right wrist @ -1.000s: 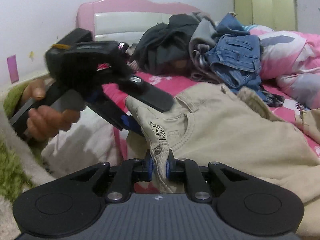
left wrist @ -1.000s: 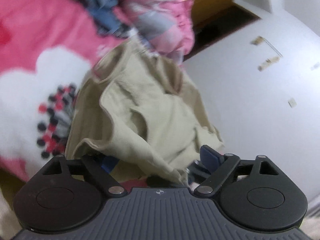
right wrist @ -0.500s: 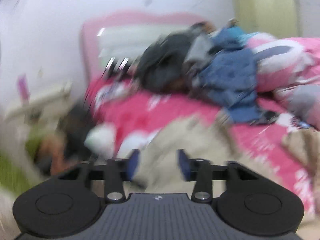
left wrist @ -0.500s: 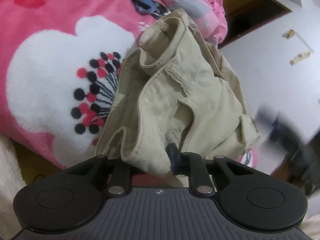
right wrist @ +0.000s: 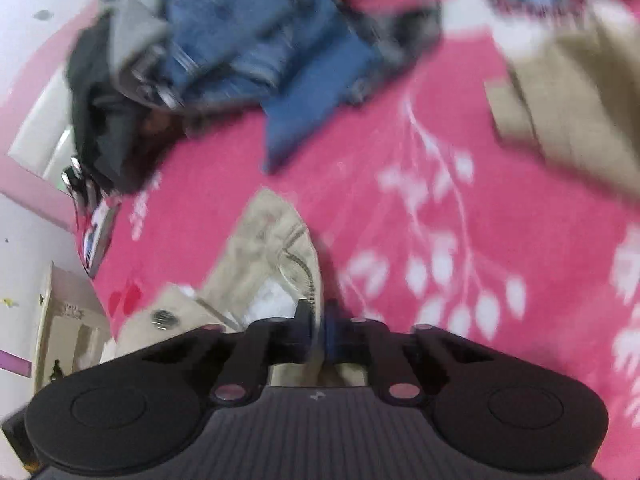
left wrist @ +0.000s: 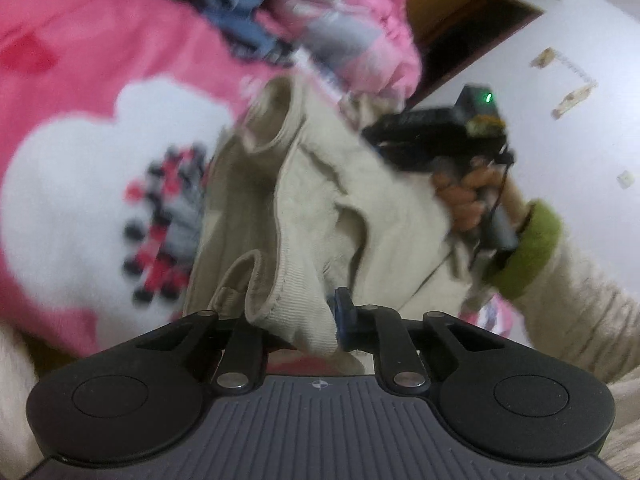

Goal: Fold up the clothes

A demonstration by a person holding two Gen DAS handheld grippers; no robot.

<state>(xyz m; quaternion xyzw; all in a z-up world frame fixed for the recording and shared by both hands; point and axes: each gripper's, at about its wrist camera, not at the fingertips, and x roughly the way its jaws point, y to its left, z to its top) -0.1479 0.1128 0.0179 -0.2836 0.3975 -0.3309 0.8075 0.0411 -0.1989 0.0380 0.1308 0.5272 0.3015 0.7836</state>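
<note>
Both hand-held grippers clenched the beige trousers above the pink bed — left hand-held gripper pinching a thick fold, right hand-held gripper nearly closed on the fly edge; jeans at 12 o'clock.

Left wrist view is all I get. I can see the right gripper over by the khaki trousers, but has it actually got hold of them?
Observer: Yes. In the right wrist view the right gripper has its jaws closed on the khaki trousers, with fabric pinched between them.
Operator: Which part of the garment?
Observer: At the fly. The zipper runs right down to the jaws.
Operator: What's ahead of it on the bed?
Observer: Open pink bedspread, then a blurred heap with blue jeans on it.
</note>
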